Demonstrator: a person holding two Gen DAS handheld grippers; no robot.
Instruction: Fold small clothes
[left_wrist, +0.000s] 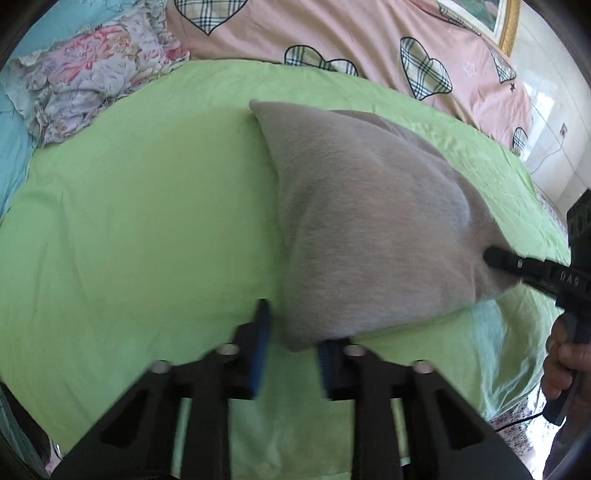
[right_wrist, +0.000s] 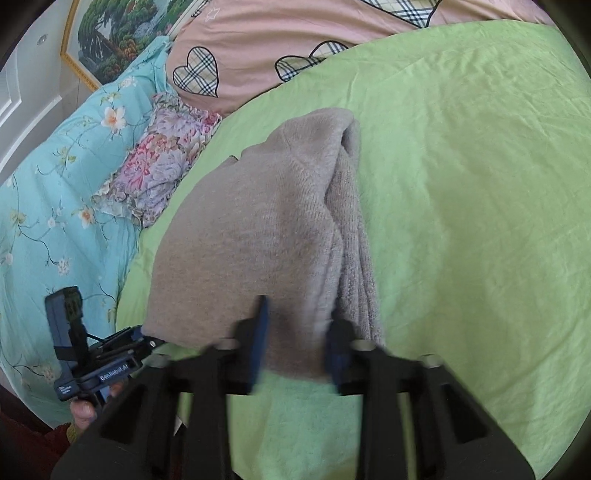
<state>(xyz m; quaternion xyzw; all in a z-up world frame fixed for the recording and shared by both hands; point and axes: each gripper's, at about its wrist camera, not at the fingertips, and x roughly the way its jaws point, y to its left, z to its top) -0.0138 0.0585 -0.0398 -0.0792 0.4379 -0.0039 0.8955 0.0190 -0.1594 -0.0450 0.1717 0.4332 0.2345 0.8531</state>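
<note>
A grey-beige knit garment (left_wrist: 369, 221) lies partly lifted on the green sheet (left_wrist: 129, 221). My left gripper (left_wrist: 291, 339) is open, and the garment's near corner hangs between its blue pads without being pinched. My right gripper (right_wrist: 299, 343) has the garment's near edge (right_wrist: 258, 240) between its pads with a gap either side, so its grip is unclear. In the left wrist view its finger (left_wrist: 517, 264) presses into the garment's right edge and holds it raised. The left gripper shows in the right wrist view (right_wrist: 147, 338) at the garment's left corner.
A floral ruffled cloth (left_wrist: 96, 74) lies at the sheet's far left edge. A pink quilt with plaid hearts (left_wrist: 351, 33) lies beyond the sheet. A turquoise floral sheet (right_wrist: 55, 184) lies to the side. A framed picture (right_wrist: 122, 33) hangs on the wall.
</note>
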